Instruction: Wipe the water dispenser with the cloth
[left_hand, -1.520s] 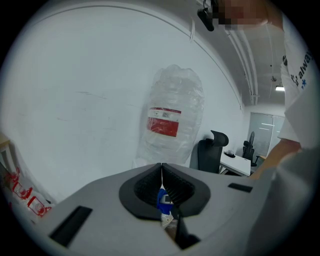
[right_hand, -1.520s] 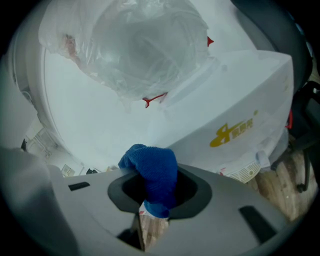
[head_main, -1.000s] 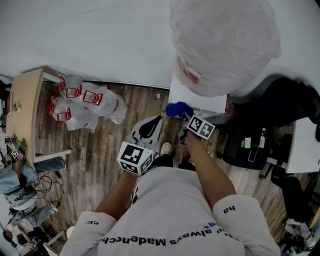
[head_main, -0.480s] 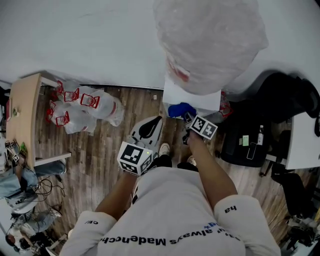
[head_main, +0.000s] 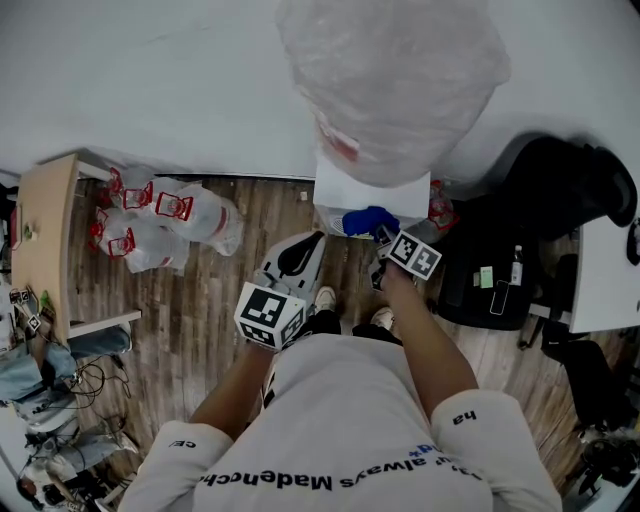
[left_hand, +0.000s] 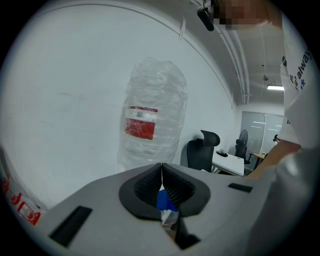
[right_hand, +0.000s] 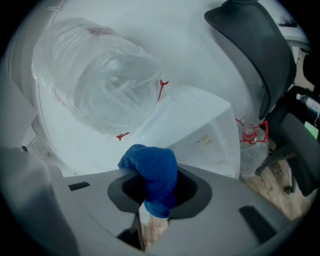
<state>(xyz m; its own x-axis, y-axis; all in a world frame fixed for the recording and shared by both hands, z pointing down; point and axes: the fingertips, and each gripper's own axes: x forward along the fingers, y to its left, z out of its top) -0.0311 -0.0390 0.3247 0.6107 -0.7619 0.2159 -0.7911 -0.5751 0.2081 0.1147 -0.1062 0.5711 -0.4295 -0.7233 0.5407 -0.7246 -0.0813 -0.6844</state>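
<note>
Since the earlier frame, the head view shows the right gripper (head_main: 388, 240) carrying the blue cloth (head_main: 366, 220) closer to the water dispenser (head_main: 372, 192), while the left gripper (head_main: 292, 262) hangs back. In the left gripper view, its fingers are pressed together on nothing. In the right gripper view, the fingers pinch the cloth, bunched, just before the dispenser. Soft and limp, the cloth probably wants a firm hold on a gathered fold.

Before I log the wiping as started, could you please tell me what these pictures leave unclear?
- Head view: the bottle overhangs the dispenser and hides much of it; its front face does not show.
- Right gripper view: the cloth in the right tongs covers any contact with the dispenser, so touch cannot be told.
- Left gripper view: the print on the bottle's red label is too small to read.
</note>
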